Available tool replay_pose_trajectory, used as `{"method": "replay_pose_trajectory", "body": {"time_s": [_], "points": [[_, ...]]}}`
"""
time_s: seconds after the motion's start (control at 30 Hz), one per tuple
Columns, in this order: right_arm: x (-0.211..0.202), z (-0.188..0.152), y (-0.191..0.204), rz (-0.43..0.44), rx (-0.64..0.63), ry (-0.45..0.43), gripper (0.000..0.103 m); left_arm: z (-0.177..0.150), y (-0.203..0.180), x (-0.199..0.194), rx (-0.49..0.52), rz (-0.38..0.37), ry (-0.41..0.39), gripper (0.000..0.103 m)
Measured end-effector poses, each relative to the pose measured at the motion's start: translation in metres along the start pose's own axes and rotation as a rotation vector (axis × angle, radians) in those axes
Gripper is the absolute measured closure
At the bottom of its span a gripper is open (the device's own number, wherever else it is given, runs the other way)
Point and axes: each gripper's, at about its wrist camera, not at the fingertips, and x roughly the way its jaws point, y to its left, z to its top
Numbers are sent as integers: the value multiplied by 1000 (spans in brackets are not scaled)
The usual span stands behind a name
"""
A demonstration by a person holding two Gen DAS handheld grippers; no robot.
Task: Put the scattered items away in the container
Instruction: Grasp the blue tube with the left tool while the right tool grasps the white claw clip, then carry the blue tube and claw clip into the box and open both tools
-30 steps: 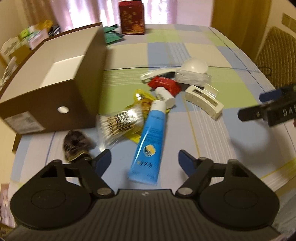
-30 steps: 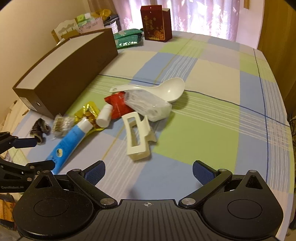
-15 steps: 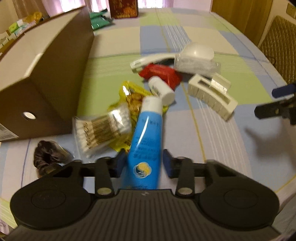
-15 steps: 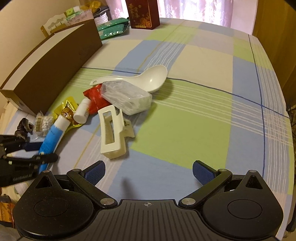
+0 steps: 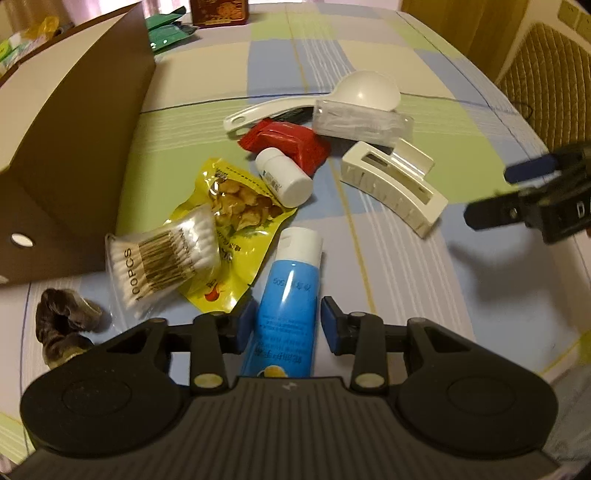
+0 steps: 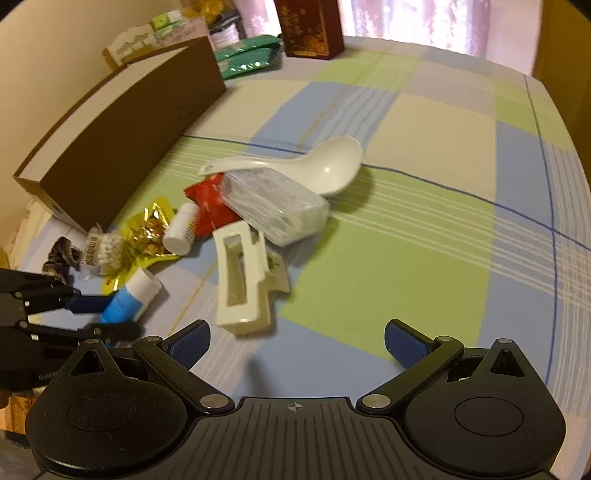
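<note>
A blue tube with a white cap [image 5: 291, 288] lies on the checked cloth. My left gripper [image 5: 288, 325] is closing its jaws, and both blue pads press the tube's sides. The right wrist view shows the same tube [image 6: 125, 302] in the left gripper [image 6: 96, 317]. My right gripper [image 6: 295, 343] hangs open over the cloth just short of a white hair claw [image 6: 240, 280], holding nothing. The brown box [image 5: 74, 147] stands at the left. Scattered beside it are cotton swabs [image 5: 162, 254], a yellow snack packet [image 5: 240, 206], a white bottle [image 5: 284, 177], a red packet [image 5: 291, 140], a clear pack [image 5: 358, 122] and a white spoon [image 5: 365, 92].
A dark scrunchie [image 5: 62, 317] lies near the box's front corner. A red carton [image 6: 310, 26] and green packets [image 6: 247, 62] sit at the table's far end. A woven chair back [image 5: 550, 81] stands past the right edge.
My left gripper moved forward and down over the blue tube and its jaws came together on it. The right gripper drifted closer to the hair claw, still open.
</note>
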Motion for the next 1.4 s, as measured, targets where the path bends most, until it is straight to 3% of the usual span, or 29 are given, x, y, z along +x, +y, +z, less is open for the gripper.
{"method": "replay_pose_trajectory", "body": {"time_s": [0.13,0.4,0.43,0.47,0.6,0.63,0.7,0.77,0.97,1.4], "points": [[4,6,7,32,-37,-26,0,-5,3,-7,-24,-10,24,75],[27,19,34,60,-178,-40,0,-3,12,-40,-70,48,-27,75],[30,20,38,55,-196,-40,10,-2,13,-43,-80,54,-37,75],[34,20,42,56,-216,-33,28,-2,15,-47,-90,60,-46,75],[48,19,47,31,-234,9,31,-2,19,-56,-125,80,-64,75],[49,17,47,28,-239,3,36,-2,20,-58,-133,84,-68,75],[48,15,49,-10,-281,-12,57,-3,21,-62,-148,86,-76,75],[46,13,52,-25,-322,-2,59,-4,22,-65,-156,87,-82,75],[26,7,57,9,-286,16,60,-2,27,-76,-144,58,-106,75],[-11,27,81,71,5,-113,60,36,68,-109,-10,-62,-231,75]]}}
